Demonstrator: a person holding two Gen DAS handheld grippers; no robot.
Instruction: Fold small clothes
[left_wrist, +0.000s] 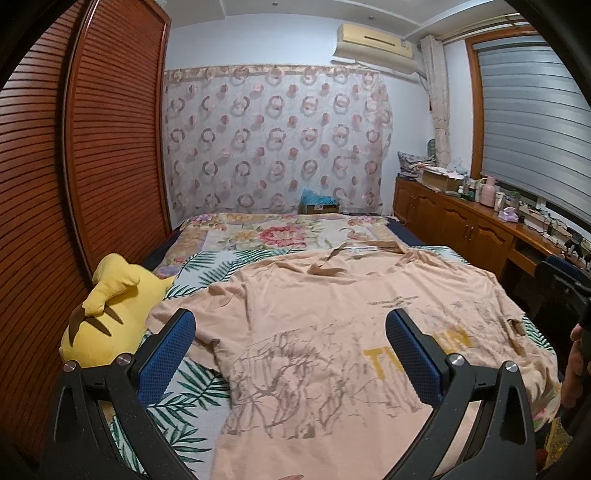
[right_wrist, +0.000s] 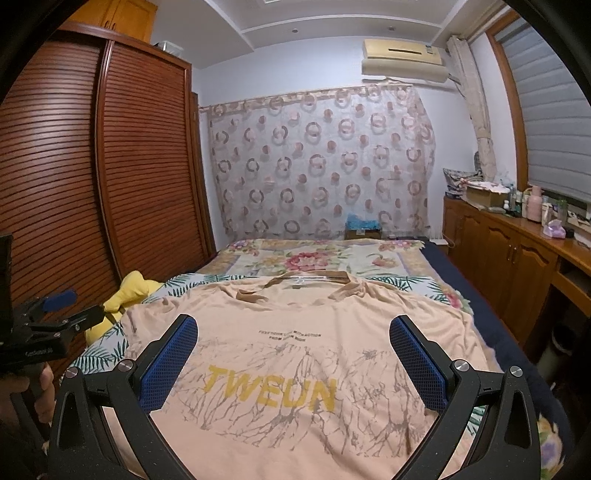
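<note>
Across the leaf-print bed (right_wrist: 413, 284) lies a peach printed T-shirt (right_wrist: 295, 317), "TWEUN" fully readable only from the right gripper (right_wrist: 293, 360), both it and the left gripper (left_wrist: 290, 350) gaping empty above.

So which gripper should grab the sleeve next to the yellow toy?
Probably the left gripper. Its view shows that sleeve lying right by its open fingers, beside the yellow toy. The right gripper hovers over the shirt middle, farther away.

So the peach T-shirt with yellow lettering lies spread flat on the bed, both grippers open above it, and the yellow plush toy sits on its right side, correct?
Not quite: the yellow plush toy lies left of the peach T-shirt, by the wardrobe, as the left wrist view shows. Left gripper and right gripper are open.
</note>
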